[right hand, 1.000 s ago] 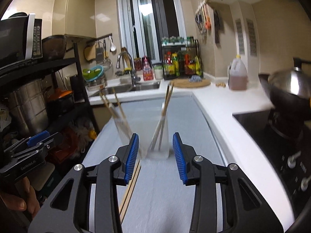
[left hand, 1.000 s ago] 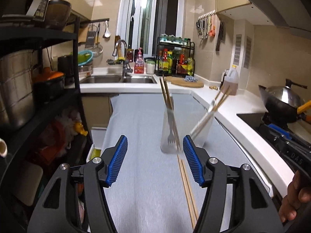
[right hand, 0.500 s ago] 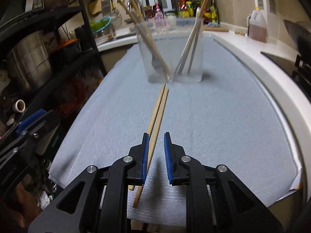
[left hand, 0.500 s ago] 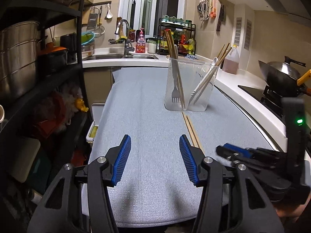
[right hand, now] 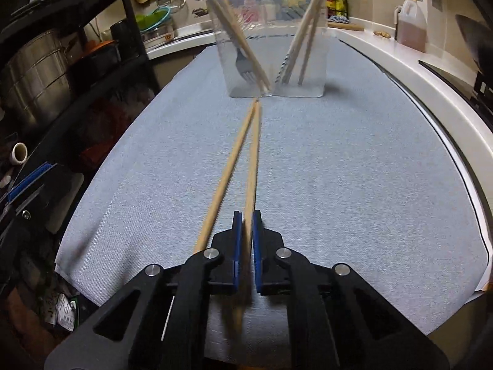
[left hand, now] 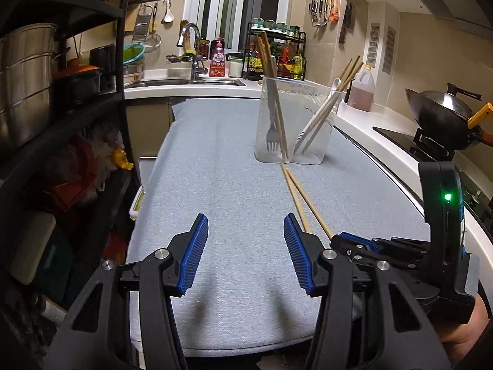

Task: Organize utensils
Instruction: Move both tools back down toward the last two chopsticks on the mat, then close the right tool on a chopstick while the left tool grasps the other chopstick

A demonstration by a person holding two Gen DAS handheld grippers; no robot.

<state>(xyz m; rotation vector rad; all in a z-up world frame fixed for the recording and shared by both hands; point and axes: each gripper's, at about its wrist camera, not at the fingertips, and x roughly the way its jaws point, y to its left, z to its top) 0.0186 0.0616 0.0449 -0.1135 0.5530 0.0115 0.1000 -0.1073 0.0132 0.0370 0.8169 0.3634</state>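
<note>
Right wrist view: right gripper pinches one chopstick before the holder — its mate remains; left gripper gapes empty — near done.

Both grippers: matte black plastic frames w/ triangular cut-outs, silver round screws at pivots. Left gripper pads ribbed, bright blue. Right gripper same blue pads; upright black block behind it w/ green LED, bare skin below.
</note>
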